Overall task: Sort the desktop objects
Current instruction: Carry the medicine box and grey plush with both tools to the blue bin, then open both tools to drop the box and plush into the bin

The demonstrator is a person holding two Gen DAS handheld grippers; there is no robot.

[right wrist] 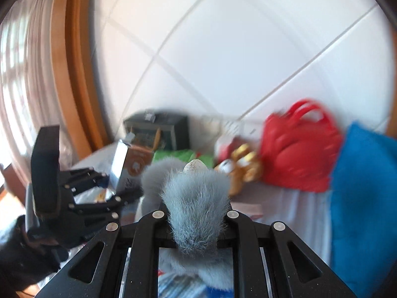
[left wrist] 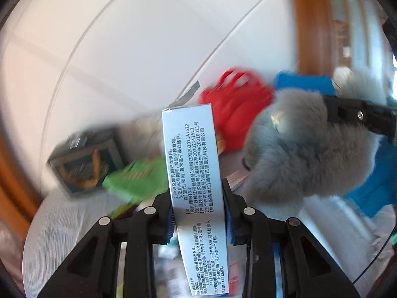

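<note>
My left gripper [left wrist: 198,208] is shut on a long white box [left wrist: 196,173] printed with black text, held upright above the table. The same box [right wrist: 124,168] and left gripper [right wrist: 109,186] show at the left of the right wrist view. My right gripper [right wrist: 196,221] is shut on a grey furry plush toy [right wrist: 196,198]. In the left wrist view that plush toy [left wrist: 305,149] fills the right side, with the right gripper's black finger [left wrist: 357,116] on it.
A red bag [right wrist: 297,154], a blue cloth [right wrist: 364,198], a green packet [left wrist: 139,176], a dark open box [left wrist: 82,159] and a golden toy [right wrist: 243,166] lie on the white cloth by the tiled wall. A wooden frame [right wrist: 72,62] stands at the left.
</note>
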